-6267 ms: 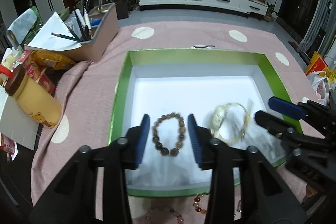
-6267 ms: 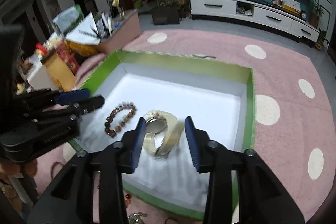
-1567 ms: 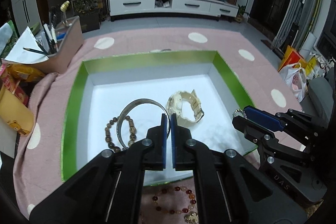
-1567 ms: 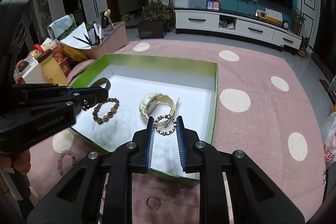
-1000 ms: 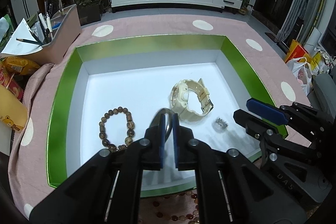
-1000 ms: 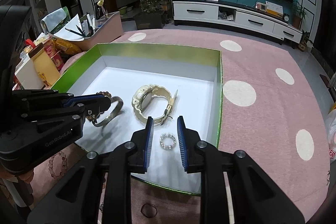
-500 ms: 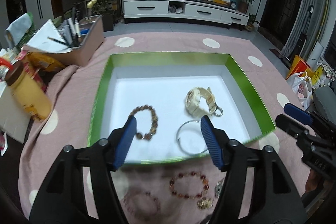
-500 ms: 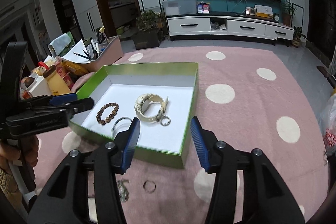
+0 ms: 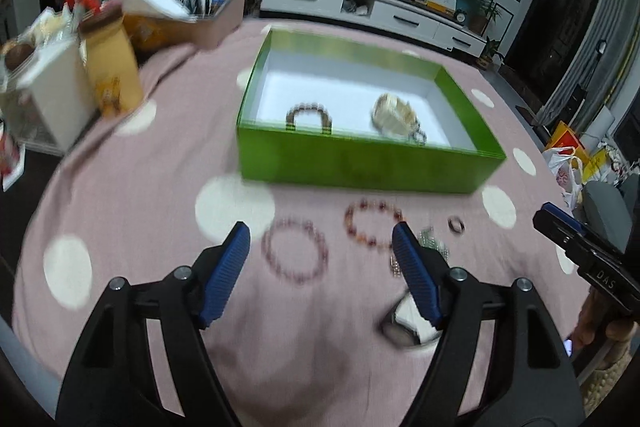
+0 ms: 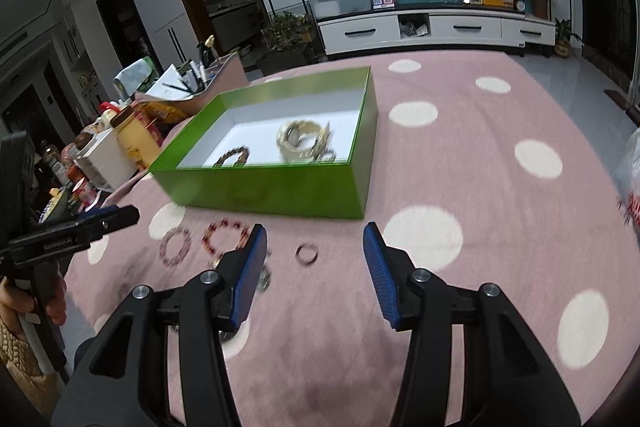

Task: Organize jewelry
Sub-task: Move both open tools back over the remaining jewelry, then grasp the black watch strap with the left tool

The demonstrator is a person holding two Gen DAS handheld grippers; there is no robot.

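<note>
On the pink polka-dot cloth [image 9: 132, 187], just near of the open green cardboard box [image 9: 360, 163], your loose pieces wait: a pale purple bead bracelet [image 9: 295, 254], a dark red bead bracelet [image 9: 370, 225] to its right, and a small metal ring [image 10: 307, 253] further right. Inside the box lie a brown bead bracelet [image 9: 309, 115] and a cream wristwatch [image 9: 394, 115]. Your left gripper [image 9: 322, 267] has just been spreading its jaws and now hangs wide and empty above the purple bracelet; your right gripper [image 10: 316, 263] stands part open, empty, above the ring. You seem to be between placements, so next lower each gripper around its piece, close, and carry it into the box.
</note>
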